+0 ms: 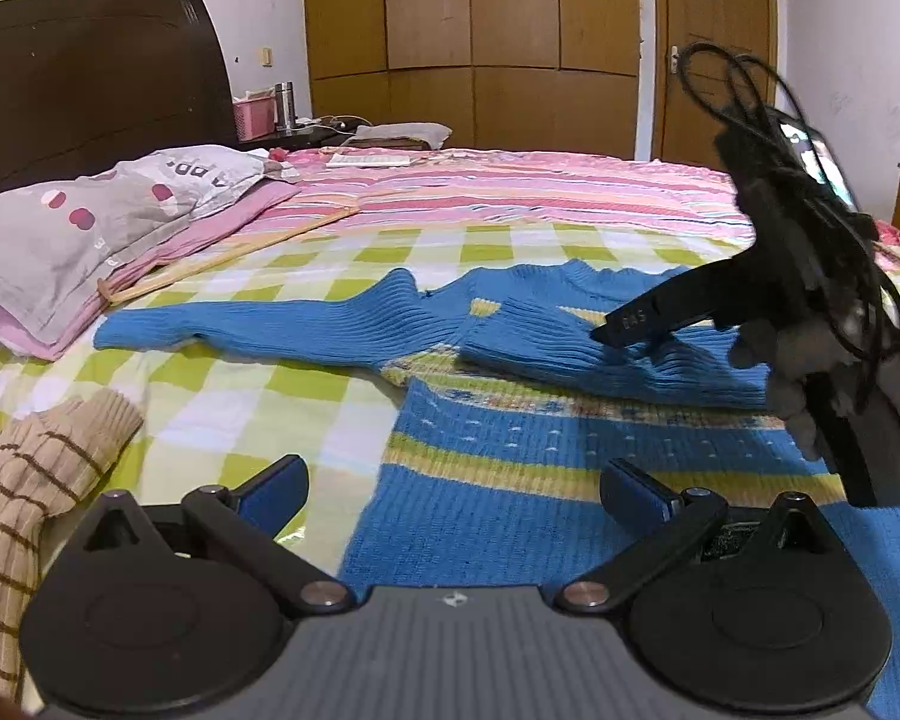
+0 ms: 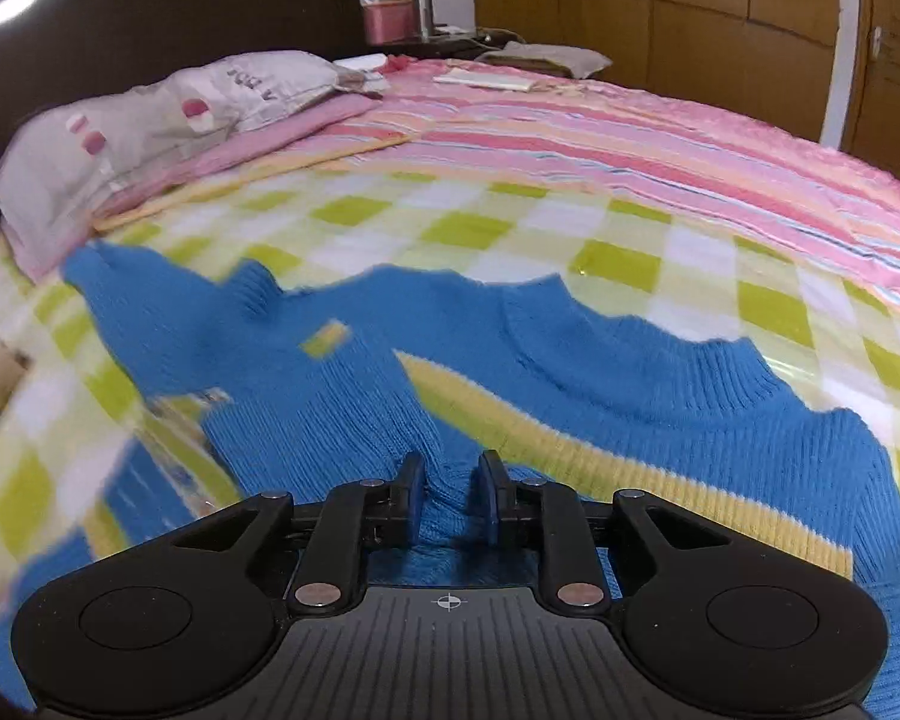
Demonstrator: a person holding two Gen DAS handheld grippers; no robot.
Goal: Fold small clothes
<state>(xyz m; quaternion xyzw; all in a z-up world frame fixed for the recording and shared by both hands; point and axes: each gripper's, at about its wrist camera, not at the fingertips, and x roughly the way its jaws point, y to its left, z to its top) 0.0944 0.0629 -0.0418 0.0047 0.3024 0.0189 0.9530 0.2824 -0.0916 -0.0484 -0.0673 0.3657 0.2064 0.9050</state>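
A blue knit sweater (image 1: 510, 450) with yellow patterned bands lies flat on the checked bedspread (image 1: 240, 384). Its left sleeve (image 1: 270, 327) stretches out to the left. Its right sleeve (image 1: 600, 354) is folded across the chest. My left gripper (image 1: 453, 489) is open and empty, low over the sweater's lower left part. My right gripper (image 2: 450, 489) is shut on the right sleeve (image 2: 330, 420) and holds it over the sweater body (image 2: 660, 396). It shows in the left wrist view (image 1: 636, 324) at the right.
A tan striped sweater (image 1: 24, 480) lies at the left edge. A grey pillow (image 1: 90, 222) on a pink one sits at the head of the bed. A pink striped blanket (image 1: 510, 186) covers the far side. A wardrobe (image 1: 474, 42) and door stand behind.
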